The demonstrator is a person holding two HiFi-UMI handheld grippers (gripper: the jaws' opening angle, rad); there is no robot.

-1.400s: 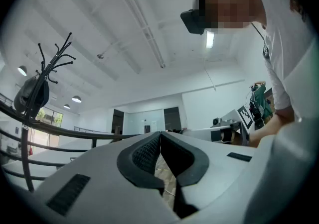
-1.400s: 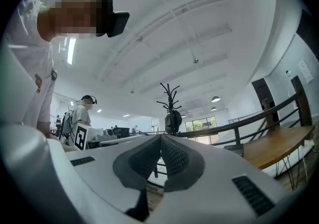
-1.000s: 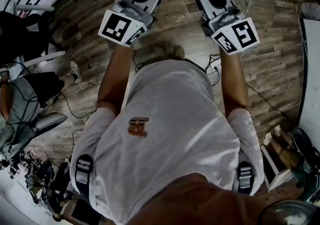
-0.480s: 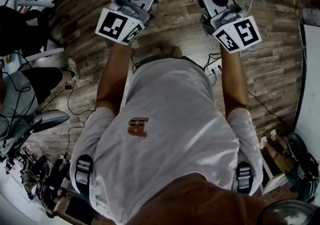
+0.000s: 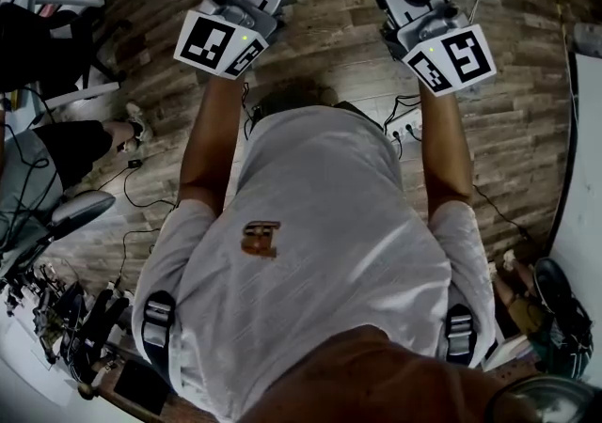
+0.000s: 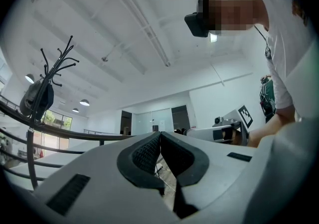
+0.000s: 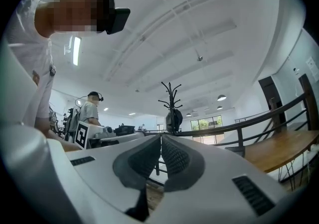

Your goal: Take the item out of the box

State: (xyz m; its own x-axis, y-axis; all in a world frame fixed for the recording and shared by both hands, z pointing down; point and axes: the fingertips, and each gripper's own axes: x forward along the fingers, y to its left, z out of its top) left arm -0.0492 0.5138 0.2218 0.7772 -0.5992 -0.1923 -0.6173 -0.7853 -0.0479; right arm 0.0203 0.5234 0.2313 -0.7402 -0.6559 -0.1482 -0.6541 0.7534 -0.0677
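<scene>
Left gripper (image 6: pixel 160 136) first: its ribbed black pads meet tip to tip, with nothing between them. Right gripper (image 7: pixel 161 138), same story: jaws pressed together and empty. In the head view both are held out in front of the person's chest, side by side but apart from each other, noses pointing away over a wooden plank floor (image 5: pixel 329 45). A power strip (image 5: pixel 406 122) and loose cables lie on that floor just past the person's white shirt (image 5: pixel 320 224). Looking out along the jaws, both gripper views tilt up toward the ceiling. There's a coat stand (image 7: pixel 171 99) beyond a dark railing (image 7: pixel 246 123), and another person (image 7: pixel 90 110) far off.

And the box? It's in no view, nor is the item inside it, and there's no bench either. So I can't tell whether the item is heavy or light, stiff or soft, or fragile, and I can't name a place to take hold. My read is that the task isn't under way yet. Once the box is found, the jaws need to open, and a cautious first pinch on a firm edge seems wise, testing the weight before lifting clear.
</scene>
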